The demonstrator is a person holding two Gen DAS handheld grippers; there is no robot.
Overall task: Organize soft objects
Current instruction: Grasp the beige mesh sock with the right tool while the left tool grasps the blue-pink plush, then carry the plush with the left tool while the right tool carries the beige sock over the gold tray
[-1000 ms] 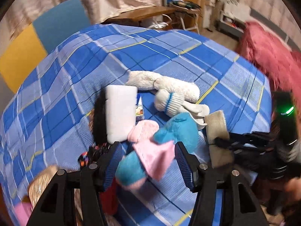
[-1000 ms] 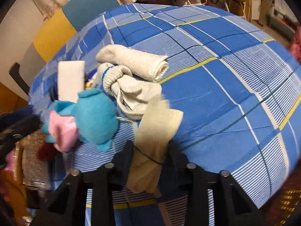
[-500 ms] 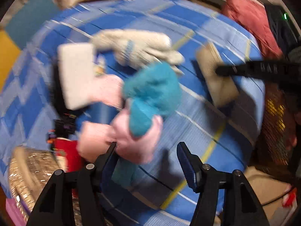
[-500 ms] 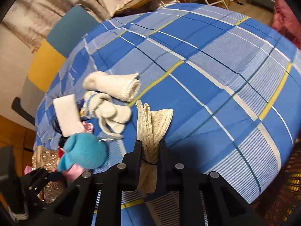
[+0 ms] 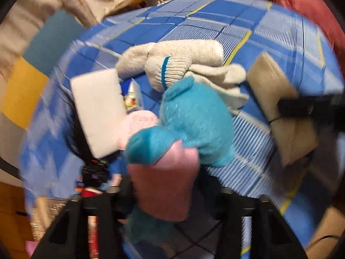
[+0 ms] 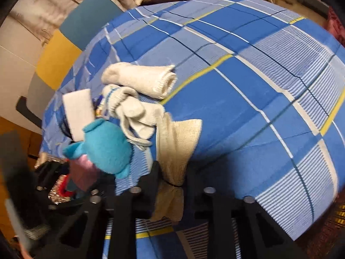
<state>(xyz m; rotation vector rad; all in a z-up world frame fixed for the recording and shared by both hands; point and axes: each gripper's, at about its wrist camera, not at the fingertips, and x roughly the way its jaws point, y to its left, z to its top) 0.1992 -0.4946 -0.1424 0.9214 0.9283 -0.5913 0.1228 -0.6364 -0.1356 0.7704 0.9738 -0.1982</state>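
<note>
Here, left claw [image 5: 170, 192]: clamps the teal-and-pink plush [image 5: 189, 125], long axis toward 12 o'clock.
Right claw [image 6: 172, 185]: nips the beige cloth [image 6: 179, 142] (at 3 o'clock of the plush).

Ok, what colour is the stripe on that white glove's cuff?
Blue stripe on the white glove; clearest in the left wrist view.

The left wrist view is smeared by motion blur. The left tool [image 5: 172, 194] has its fingertips hidden behind a pink and teal plush [image 5: 172, 151], so the grip cannot be judged. A small printed packet [image 5: 132, 99] behind the white foam block [image 5: 99, 112] is too blurred to read. In the right wrist view, the beige mesh cloth [image 6: 176, 146] covers the right tool [image 6: 172, 185] between its fingers.
</note>
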